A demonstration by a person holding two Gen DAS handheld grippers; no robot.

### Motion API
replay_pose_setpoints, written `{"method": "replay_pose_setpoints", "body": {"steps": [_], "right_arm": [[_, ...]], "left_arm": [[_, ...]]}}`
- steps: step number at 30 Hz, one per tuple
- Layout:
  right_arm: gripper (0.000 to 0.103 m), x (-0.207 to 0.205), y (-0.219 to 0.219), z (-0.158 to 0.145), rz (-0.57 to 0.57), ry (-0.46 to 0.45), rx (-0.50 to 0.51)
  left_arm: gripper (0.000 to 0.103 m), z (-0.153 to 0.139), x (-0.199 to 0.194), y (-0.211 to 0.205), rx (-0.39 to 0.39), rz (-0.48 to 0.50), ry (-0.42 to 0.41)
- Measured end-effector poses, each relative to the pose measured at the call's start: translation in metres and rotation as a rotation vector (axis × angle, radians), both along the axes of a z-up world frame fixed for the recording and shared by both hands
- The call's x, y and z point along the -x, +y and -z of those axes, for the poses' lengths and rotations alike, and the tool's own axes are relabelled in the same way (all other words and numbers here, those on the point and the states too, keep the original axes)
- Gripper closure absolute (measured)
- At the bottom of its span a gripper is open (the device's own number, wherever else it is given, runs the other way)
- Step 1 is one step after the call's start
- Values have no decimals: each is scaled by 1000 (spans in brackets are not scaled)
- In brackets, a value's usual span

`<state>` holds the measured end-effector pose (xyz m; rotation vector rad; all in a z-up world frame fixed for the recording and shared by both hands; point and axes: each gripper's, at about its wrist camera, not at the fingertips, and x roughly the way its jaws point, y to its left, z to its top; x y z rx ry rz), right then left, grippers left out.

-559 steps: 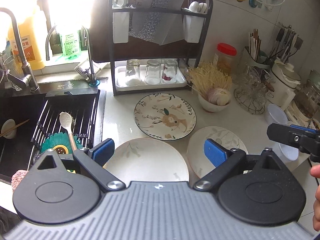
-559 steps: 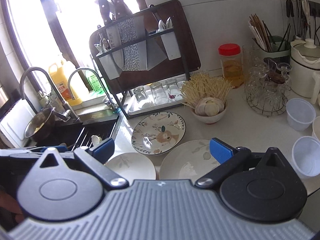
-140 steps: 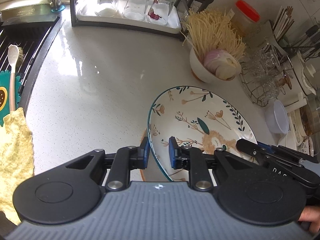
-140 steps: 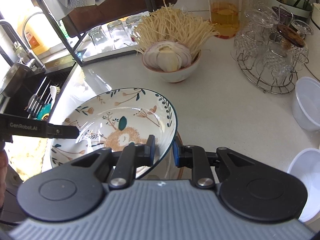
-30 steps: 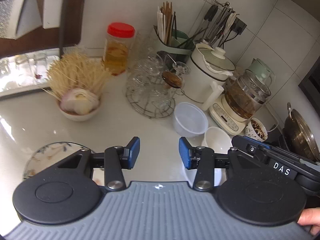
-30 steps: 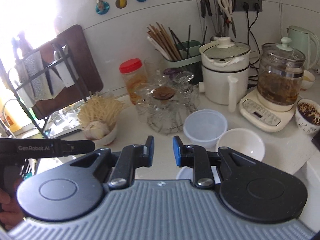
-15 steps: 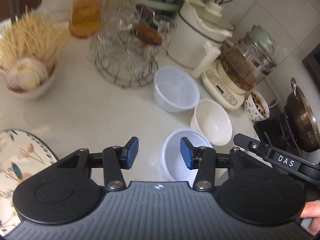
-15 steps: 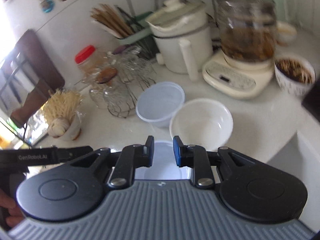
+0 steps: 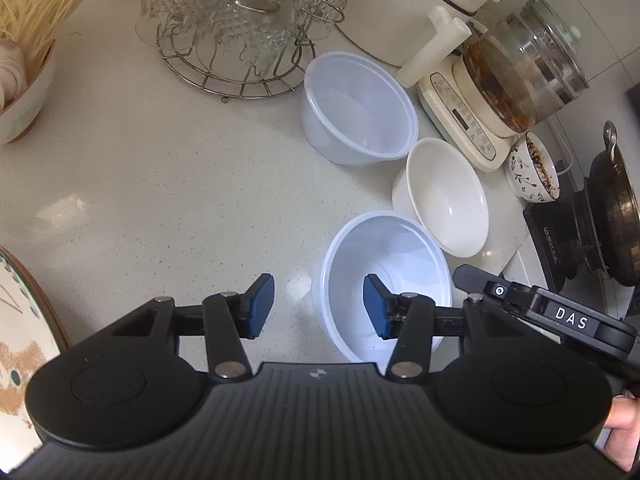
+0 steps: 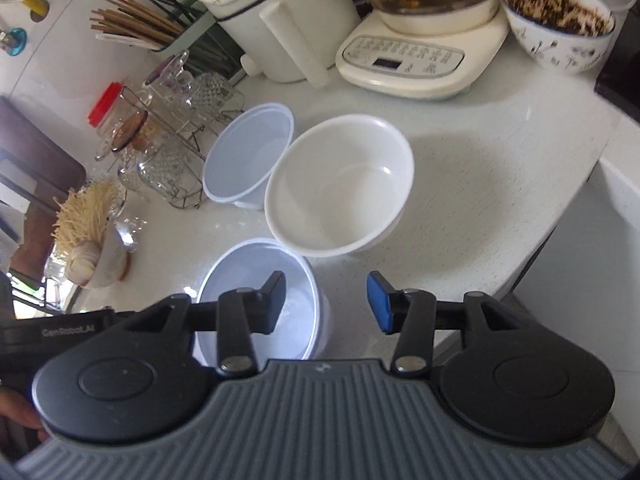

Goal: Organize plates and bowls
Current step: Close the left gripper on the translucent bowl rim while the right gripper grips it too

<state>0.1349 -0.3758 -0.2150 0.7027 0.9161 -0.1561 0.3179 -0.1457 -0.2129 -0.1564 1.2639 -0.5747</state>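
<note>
Both the left gripper [image 9: 319,306] and right gripper [image 10: 327,302], jaws just widening (nothing held), straddle the near plastic bowl's [image 9: 394,256] opposite rims, presumably to lift it for stacking

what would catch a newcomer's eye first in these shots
Three empty bowls clustered on the pale counter: a near clear plastic bowl, a white bowl beside it, and a far clear plastic bowl. Both open tools hang over the near one, left tool and right tool each straddling its rim.
</note>
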Motion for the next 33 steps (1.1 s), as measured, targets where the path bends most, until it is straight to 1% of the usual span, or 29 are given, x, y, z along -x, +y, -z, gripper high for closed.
{"method": "replay_pose_setpoints", "body": {"steps": [3,6,8,10,12,14,15,17,18,19,20,21,22,25,27,30,33], "right_arm": [[55,-2,0,7,5,18,-5],[58,-4,1,15,-14,26,-50],[60,-7,5,17,-31,35,-32],[61,-11,5,18,-54,39,-51],[66,-18,8,19,-78,63,-31],[66,-23,10,19,-109,63,-25],[67,-26,11,20,-121,66,-19],[73,-30,12,22,-142,75,-7],[76,-30,11,24,-145,80,-5],[76,-31,10,25,-145,80,-5],[77,-30,9,26,-143,78,-11],[83,-30,7,28,-145,77,-25],[86,-30,6,30,-146,80,-39],[86,-29,5,31,-142,75,-57],[87,-29,7,30,-143,73,-56],[87,-29,8,28,-146,70,-46],[87,-28,7,27,-134,58,-63]], "left_arm": [[48,5,0,0,-3,-11,-4],[49,9,0,0,3,-14,0],[50,10,0,1,10,-11,1],[53,13,-1,-1,17,-5,9],[57,15,-2,-4,19,3,16],[60,17,-3,-9,14,16,17],[62,18,-4,-11,10,21,19],[66,21,-5,-14,0,19,17],[72,21,-5,-15,-11,12,14],[78,23,-5,-16,-18,9,15],[81,24,-5,-15,-18,4,19],[86,25,-6,-15,-17,0,24],[89,25,-6,-14,-12,1,28],[94,24,-5,-15,-12,12,28],[96,22,-4,-16,-11,13,20],[96,19,-3,-15,-3,18,10],[96,18,-3,-12,0,18,3]]}}
